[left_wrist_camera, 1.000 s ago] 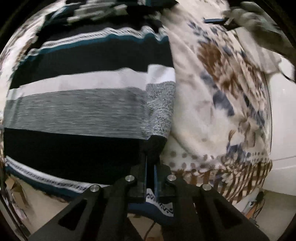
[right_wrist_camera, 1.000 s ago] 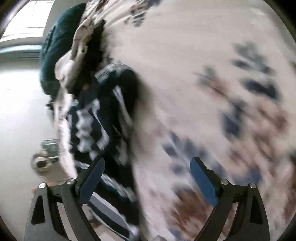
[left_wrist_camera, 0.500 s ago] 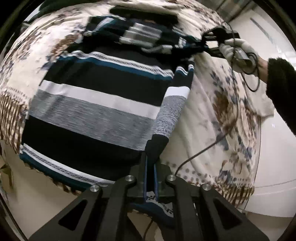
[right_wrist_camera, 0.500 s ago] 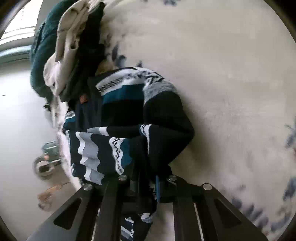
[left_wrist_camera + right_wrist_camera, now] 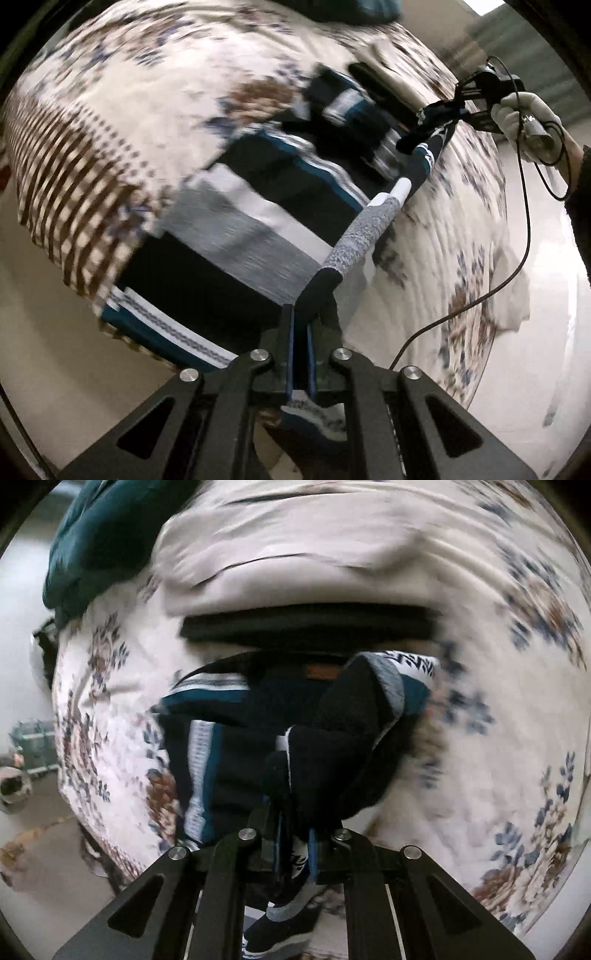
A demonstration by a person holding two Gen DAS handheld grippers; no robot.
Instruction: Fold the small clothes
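You hold both tongs clamped on the striped navy, teal and grey knit sweater, left tongs low centre and right tongs upper right, stretching its edge taut above the floral bedspread so it can fold.

No writing can be read anywhere (the sweater's small brown tag is too blurred)

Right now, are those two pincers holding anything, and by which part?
Both grip the striped sweater: the left gripper its sleeve cuff, the right gripper a bunched fold near the shoulder.
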